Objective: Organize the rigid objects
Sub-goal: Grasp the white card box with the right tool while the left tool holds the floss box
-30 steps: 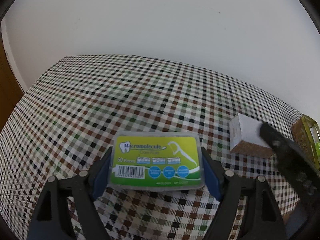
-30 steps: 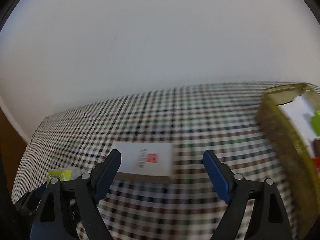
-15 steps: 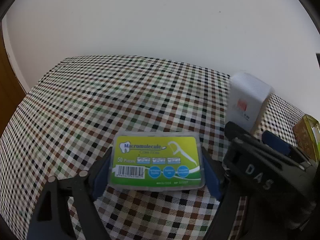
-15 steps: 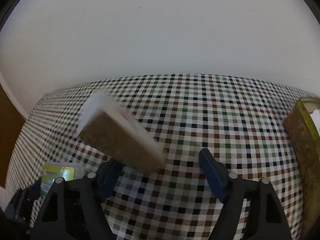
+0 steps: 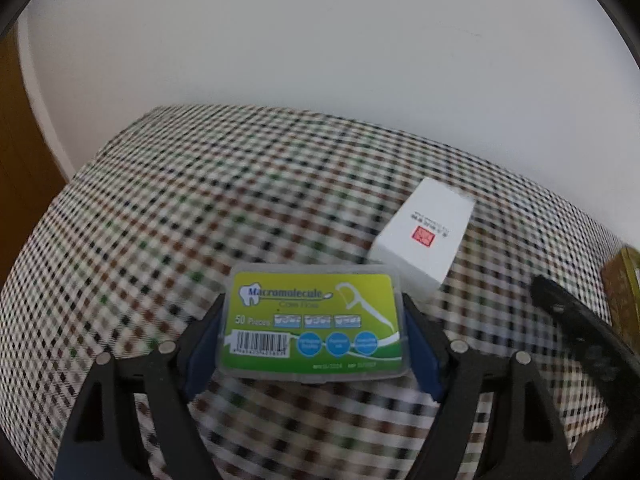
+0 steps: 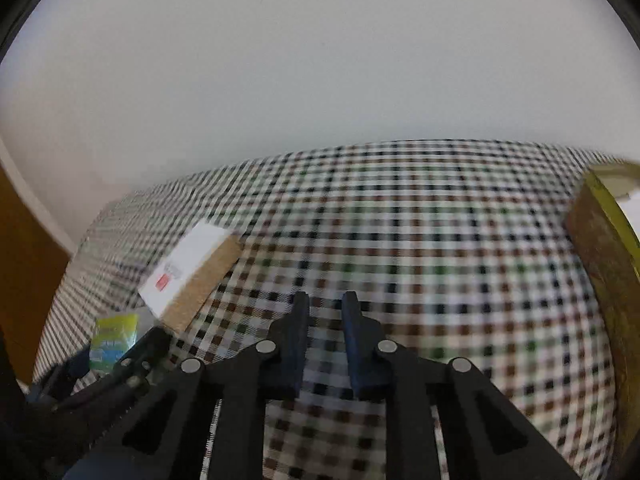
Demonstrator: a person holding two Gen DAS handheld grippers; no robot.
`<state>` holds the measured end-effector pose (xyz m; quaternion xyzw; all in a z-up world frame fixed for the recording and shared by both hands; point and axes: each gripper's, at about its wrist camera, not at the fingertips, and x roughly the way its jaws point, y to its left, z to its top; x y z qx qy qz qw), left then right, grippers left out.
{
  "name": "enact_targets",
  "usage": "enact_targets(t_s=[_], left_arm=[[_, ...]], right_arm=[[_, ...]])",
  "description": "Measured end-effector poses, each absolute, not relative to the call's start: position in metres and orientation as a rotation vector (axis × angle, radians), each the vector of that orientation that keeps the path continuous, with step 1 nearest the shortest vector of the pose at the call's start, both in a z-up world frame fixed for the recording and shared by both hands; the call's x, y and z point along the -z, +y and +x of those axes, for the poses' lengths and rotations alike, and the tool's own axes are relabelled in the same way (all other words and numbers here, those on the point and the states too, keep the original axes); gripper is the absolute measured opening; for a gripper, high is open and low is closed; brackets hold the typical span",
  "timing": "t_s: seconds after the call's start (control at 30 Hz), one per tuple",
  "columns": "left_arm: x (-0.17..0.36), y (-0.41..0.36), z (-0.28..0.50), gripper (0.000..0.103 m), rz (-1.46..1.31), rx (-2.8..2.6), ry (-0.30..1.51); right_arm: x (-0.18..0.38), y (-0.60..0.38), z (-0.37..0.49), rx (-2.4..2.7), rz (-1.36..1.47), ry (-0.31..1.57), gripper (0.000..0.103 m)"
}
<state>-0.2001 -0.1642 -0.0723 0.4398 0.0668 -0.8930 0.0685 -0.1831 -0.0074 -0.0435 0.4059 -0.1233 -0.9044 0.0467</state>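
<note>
My left gripper (image 5: 314, 344) is shut on a clear floss-pick box (image 5: 314, 322) with a green and yellow label, held just above the checked tablecloth (image 5: 200, 220). A white box with a red mark (image 5: 424, 232) lies flat on the cloth just beyond it to the right. In the right wrist view the white box (image 6: 184, 268) lies to the left, with its cork-brown side showing. My right gripper (image 6: 326, 312) is nearly shut and empty, apart from the white box. The floss-pick box (image 6: 114, 336) shows at the lower left.
A brown container with a yellow-green rim (image 6: 604, 256) stands at the right edge of the table, also at the far right in the left wrist view (image 5: 622, 280). A white wall lies behind the table. A wooden surface (image 6: 24, 280) is at the left.
The right gripper lifted and tipped the white box, let it go onto the cloth further left, then closed and pulled back. The left gripper kept hold of the floss-pick box.
</note>
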Motion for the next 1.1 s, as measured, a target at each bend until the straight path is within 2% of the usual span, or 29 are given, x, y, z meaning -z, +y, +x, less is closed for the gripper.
enact_targets(t_s=[0.07,0.13,0.17,0.2,0.37,0.43,0.53,0.63,0.67,0.7,0.73,0.8,1.1], left_arm=[[0.073,-0.173,-0.197,0.080,1.311,2.664,0.189],[0.073,-0.186,-0.195,0.080,1.293,2.639,0.170],[0.073,-0.193,-0.195,0.080,1.289,2.631,0.174],[0.073,-0.200,-0.195,0.080,1.286,2.626,0.191],[0.072,-0.230,-0.196,0.080,1.254,2.578,0.243],[0.072,-0.239,-0.196,0.080,1.251,2.566,0.248],[0.073,-0.242,-0.199,0.080,1.244,2.544,0.231],[0.073,-0.239,-0.199,0.080,1.241,2.539,0.202],[0.074,-0.239,-0.199,0.080,1.240,2.538,0.195],[0.073,-0.235,-0.196,0.080,1.237,2.537,0.187],[0.073,-0.234,-0.195,0.080,1.235,2.537,0.178],[0.075,-0.236,-0.196,0.080,1.232,2.536,0.156],[0.071,-0.221,-0.185,0.080,1.192,2.590,0.082]], right_arm=[[0.037,0.000,-0.181,2.727,1.172,-0.504,0.035],[0.028,0.004,-0.181,2.713,1.105,-0.565,0.076],[0.023,-0.001,-0.179,2.717,1.060,-0.574,0.082],[0.020,-0.006,-0.178,2.713,1.039,-0.566,0.082],[0.020,-0.052,-0.192,2.696,1.077,-0.450,0.082],[0.029,-0.073,-0.201,2.695,1.133,-0.351,0.082],[0.037,-0.106,-0.217,2.747,1.209,-0.220,0.082],[0.046,-0.124,-0.230,2.759,1.277,-0.180,0.082],[0.047,-0.128,-0.234,2.779,1.296,-0.149,0.079],[0.047,-0.130,-0.235,2.789,1.288,-0.139,0.058],[0.047,-0.134,-0.237,2.791,1.299,-0.104,0.044],[0.044,-0.141,-0.233,2.793,1.302,-0.041,0.044],[0.037,-0.106,-0.179,2.821,1.169,0.004,0.044]])
